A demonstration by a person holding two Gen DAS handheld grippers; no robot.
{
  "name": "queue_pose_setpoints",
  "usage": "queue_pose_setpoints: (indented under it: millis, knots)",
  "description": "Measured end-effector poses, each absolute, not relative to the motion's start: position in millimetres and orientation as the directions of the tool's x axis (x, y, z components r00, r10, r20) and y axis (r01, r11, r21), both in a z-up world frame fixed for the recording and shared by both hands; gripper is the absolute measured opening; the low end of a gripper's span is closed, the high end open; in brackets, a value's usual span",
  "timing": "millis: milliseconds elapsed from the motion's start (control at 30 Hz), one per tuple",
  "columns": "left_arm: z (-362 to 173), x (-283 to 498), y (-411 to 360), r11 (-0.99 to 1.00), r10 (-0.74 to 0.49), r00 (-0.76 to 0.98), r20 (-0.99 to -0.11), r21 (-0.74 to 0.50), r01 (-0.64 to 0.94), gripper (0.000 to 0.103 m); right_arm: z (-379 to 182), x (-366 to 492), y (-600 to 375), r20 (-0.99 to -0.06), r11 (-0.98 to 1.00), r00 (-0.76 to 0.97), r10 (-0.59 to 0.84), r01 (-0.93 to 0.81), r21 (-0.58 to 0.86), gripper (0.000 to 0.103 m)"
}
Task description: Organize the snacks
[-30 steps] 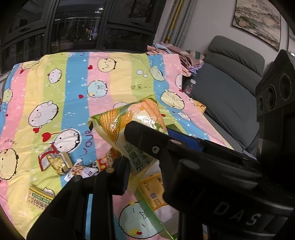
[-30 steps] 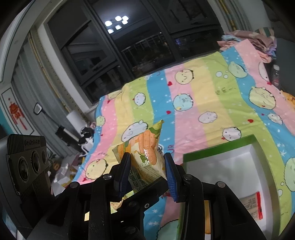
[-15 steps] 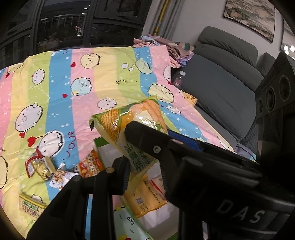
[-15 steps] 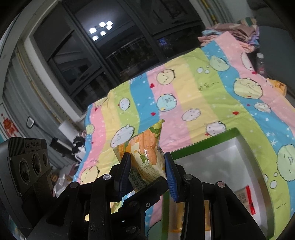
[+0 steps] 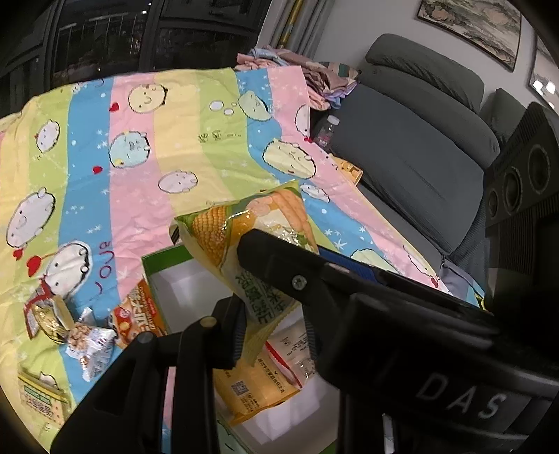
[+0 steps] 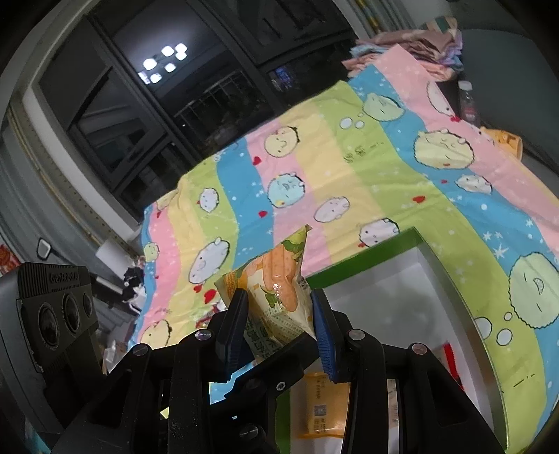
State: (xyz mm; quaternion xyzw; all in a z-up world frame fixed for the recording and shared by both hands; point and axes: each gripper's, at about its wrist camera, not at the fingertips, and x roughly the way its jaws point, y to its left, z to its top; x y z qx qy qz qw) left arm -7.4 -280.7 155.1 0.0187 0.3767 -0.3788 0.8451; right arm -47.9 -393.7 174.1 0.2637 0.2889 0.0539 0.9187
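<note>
Corn snack bag (image 5: 251,237) held aloft over white green-rimmed box (image 6: 367,269), pinched low by left gripper (image 5: 272,324) and clamped at mid-body by right gripper (image 6: 279,314). Judged light, puffy, crinkly and slick; contents likely crushable. Best taken at flat crimped seam, with gentle pressure. Yellow packet (image 5: 255,387) already inside box.

Dark night windows (image 5: 146,38) are reflecting ceiling lights (image 6: 164,63) behind a pastel striped cartoon blanket (image 5: 181,139). A grey sofa (image 5: 412,139) is standing along the right wall, with a framed landscape painting (image 5: 471,28) hanging above and folded clothes (image 5: 314,80) lying beside curtains (image 5: 297,31).
</note>
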Motion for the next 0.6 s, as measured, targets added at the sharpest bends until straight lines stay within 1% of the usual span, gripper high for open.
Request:
queue_pose_setpoints:
  millis: [600]
  knots:
    - [135,2,-295,0.717,-0.610,0.377,-0.697,-0.282,0.638,0.027,153,-40,-409,-0.552,0.837,0.791,0.264,0.096,0.538,0.040]
